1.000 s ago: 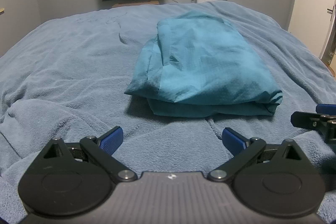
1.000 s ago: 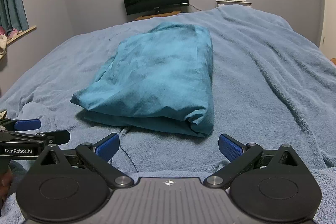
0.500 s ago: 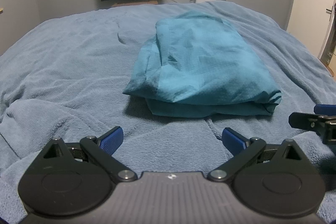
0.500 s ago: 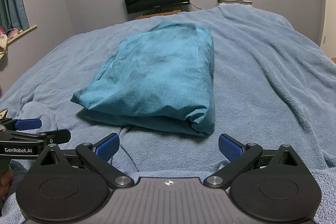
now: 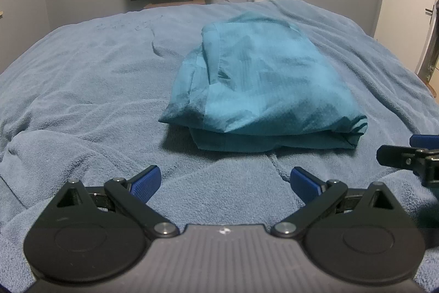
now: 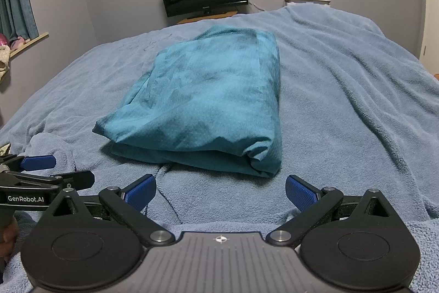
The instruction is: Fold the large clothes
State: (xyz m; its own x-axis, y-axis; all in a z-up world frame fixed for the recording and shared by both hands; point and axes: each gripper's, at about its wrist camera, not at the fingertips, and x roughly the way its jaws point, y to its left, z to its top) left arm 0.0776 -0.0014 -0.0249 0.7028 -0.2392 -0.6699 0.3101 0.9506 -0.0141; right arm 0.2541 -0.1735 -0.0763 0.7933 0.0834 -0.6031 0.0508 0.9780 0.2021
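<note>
Teal garment (image 5: 263, 89) lies folded into a thick bundle on the bed (image 5: 82, 89), long axis running near to far. It sits just beyond both claws, right of the left claw (image 5: 225, 181) and left of the right claw (image 6: 221, 188). Both claws are spread wide and hold nothing.

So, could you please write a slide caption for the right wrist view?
Both grippers, right and left, open and empty before the folded teal garment on the blue blanket.
</note>
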